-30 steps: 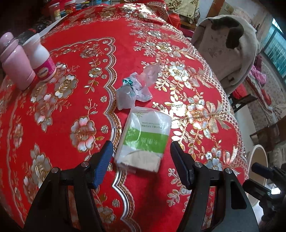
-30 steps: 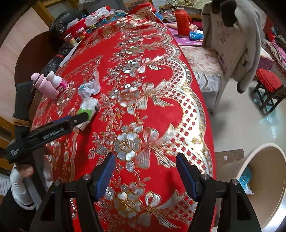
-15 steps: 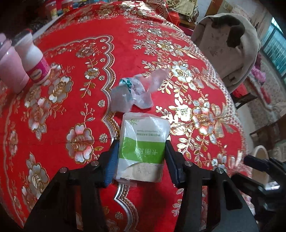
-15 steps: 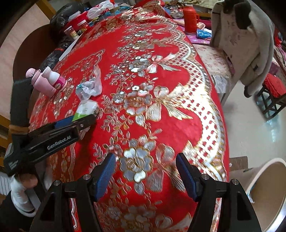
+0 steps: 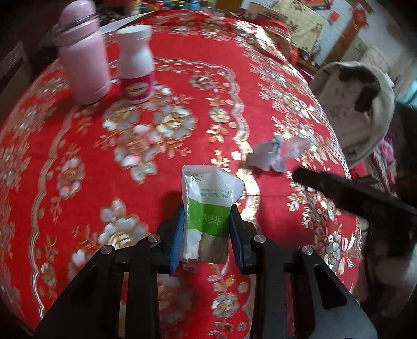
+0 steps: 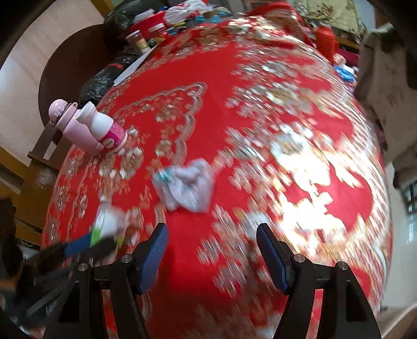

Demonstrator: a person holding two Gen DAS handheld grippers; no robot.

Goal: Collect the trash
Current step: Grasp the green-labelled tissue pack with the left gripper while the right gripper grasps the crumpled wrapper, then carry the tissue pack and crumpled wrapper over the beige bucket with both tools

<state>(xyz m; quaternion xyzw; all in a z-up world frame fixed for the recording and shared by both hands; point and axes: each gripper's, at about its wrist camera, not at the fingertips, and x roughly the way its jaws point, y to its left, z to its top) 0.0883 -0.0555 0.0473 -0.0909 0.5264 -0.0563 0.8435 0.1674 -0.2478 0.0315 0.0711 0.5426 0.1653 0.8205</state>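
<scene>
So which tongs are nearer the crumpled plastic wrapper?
Right. The right tongs hang open just short of the crumpled plastic wrapper; the left tongs are off beside it, closing on the green tissue pack.

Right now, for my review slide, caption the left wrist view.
Left claw closing on the green-and-white tissue packet, crumpled wrapper beyond it on the red tablecloth.

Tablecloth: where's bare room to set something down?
Free: the wide stretch of red tablecloth beyond the crumpled plastic wrapper, toward the far clutter. Crowded: left edge with pink flask and white bottle, and the near strip where the left gripper closes on the green packet.
</scene>
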